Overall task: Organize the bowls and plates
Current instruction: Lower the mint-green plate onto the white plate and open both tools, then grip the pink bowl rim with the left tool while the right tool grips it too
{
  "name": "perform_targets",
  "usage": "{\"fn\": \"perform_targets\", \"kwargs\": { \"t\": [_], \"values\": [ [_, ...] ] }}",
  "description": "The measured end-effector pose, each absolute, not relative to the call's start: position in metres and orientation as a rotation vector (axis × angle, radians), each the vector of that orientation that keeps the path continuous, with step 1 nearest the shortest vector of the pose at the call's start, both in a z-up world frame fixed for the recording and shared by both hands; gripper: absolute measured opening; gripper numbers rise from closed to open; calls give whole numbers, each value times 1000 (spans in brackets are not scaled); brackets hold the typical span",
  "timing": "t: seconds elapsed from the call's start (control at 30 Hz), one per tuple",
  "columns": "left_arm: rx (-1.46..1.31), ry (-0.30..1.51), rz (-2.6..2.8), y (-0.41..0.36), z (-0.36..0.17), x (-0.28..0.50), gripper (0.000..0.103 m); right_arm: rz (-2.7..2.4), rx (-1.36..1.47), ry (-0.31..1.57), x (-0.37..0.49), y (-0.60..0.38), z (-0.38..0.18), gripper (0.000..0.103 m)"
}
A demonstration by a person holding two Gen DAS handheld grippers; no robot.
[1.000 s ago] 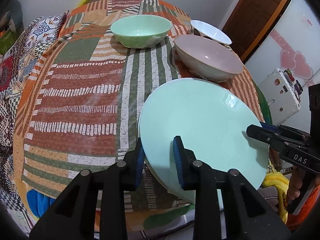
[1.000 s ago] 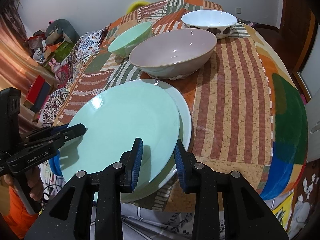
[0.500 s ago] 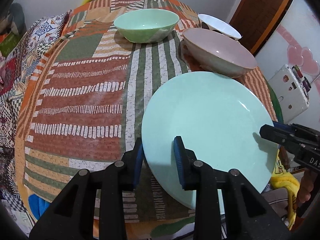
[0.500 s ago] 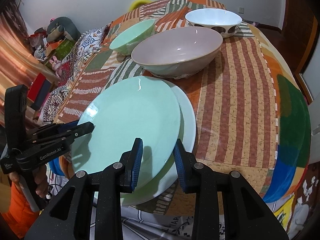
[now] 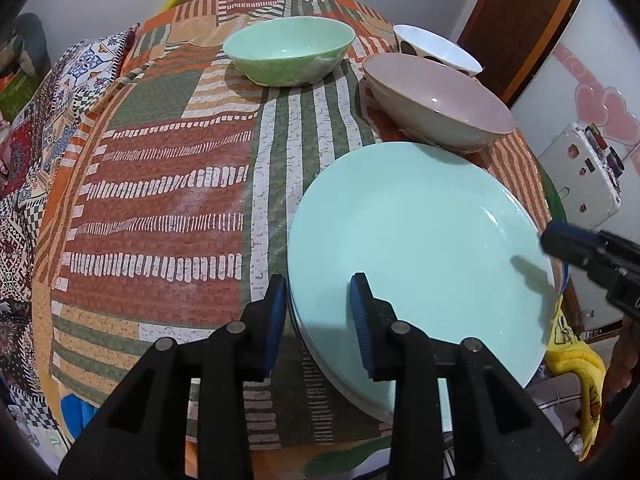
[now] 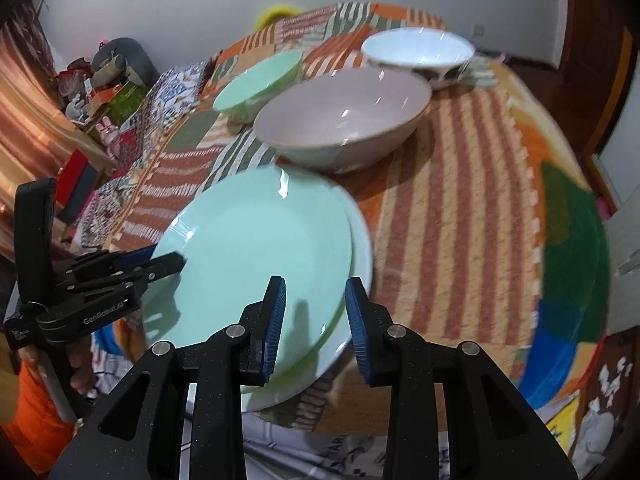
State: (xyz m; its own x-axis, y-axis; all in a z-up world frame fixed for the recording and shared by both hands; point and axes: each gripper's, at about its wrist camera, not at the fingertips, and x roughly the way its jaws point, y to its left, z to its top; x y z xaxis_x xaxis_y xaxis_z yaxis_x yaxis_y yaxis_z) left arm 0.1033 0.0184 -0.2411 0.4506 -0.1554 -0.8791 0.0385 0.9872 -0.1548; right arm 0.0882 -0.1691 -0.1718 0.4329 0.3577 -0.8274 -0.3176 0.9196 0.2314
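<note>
Patchwork tablecloth, plate rim between opening jaws

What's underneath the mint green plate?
A paler plate lies under the mint green plate, its rim showing along the right and near edges. The rest is covered, so anything further beneath cannot be seen.

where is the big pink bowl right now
The large pink ceramic bowl sits mid-table in the right wrist view, just behind the stacked mint-green plate, between the small green bowl and the white bowl.
</note>
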Motion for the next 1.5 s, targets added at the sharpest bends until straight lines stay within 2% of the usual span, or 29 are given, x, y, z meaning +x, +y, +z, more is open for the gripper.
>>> {"fn": "perform_targets", "kwargs": {
  "t": [0.2, 0.47, 0.57, 0.83, 0.9, 1.1, 1.5],
  "values": [
    [-96, 1073, -105, 22, -231, 101, 32, 398, 71, 1039, 94, -182, -170, 28],
    [-78, 976, -108, 25, -188, 101, 33, 400, 114, 1024, 99, -188, -162, 28],
    [-69, 924, -109, 23, -169, 105, 39, 401, 111, 991, 103, -187, -153, 29],
    [-51, 833, -122, 11, -136, 130, 48, 395, 119, 888, 118, -191, -126, 42],
    [-49, 826, -122, 7, -133, 138, 51, 386, 124, 861, 122, -193, -121, 46],
    [-49, 835, -124, -1, -139, 168, 52, 358, 127, 821, 136, -196, -115, 54],
    [-55, 915, -131, -8, -175, 224, 52, 336, 138, 861, 176, -193, -138, 54]
  ]
}}
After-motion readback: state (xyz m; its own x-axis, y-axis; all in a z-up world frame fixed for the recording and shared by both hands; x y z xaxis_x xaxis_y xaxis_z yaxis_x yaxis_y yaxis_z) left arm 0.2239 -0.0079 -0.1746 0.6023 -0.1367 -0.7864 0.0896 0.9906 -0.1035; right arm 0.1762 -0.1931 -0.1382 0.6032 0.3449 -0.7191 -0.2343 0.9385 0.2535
